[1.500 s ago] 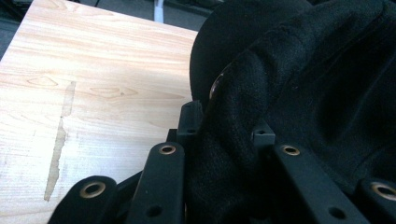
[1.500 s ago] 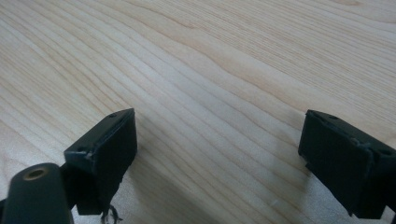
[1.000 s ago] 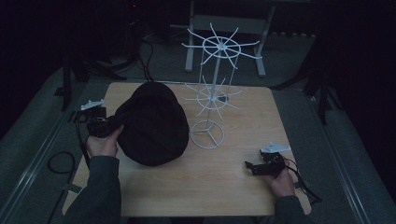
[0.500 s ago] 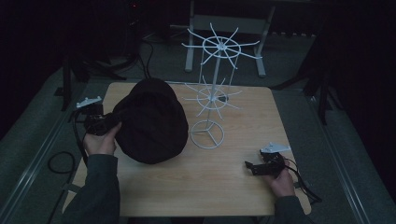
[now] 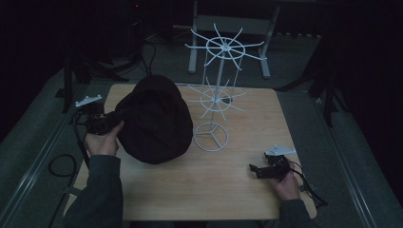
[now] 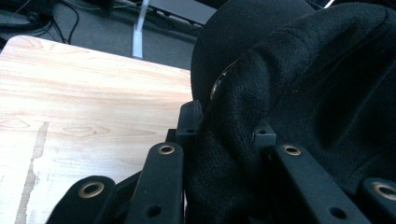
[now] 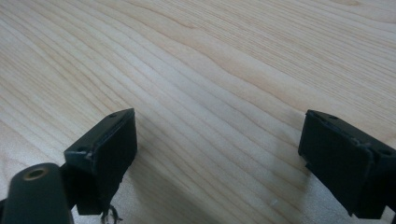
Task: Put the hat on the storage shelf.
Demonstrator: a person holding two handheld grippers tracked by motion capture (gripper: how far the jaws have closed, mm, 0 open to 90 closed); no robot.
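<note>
A black knit hat [image 5: 154, 121] is lifted over the left side of the wooden table [image 5: 237, 190]. My left gripper [image 5: 107, 121] is shut on the hat's left rim; in the left gripper view the black fabric [image 6: 261, 93] is pinched between both jaws of the left gripper [image 6: 229, 126]. A white wire hat rack [image 5: 218, 95] with spoked tiers stands at the table's middle back, just right of the hat. My right gripper [image 5: 256, 170] rests low at the front right of the table, open, and in the right gripper view bare wood shows between the jaws of the right gripper [image 7: 217, 140].
A grey metal frame [image 5: 233, 28] stands on the floor behind the table. Cables [image 5: 57, 166] lie on the floor at the left. Bare wood spans the table's front middle.
The left hand has shifted slightly left and up with the hat. The right hand has stayed in place.
</note>
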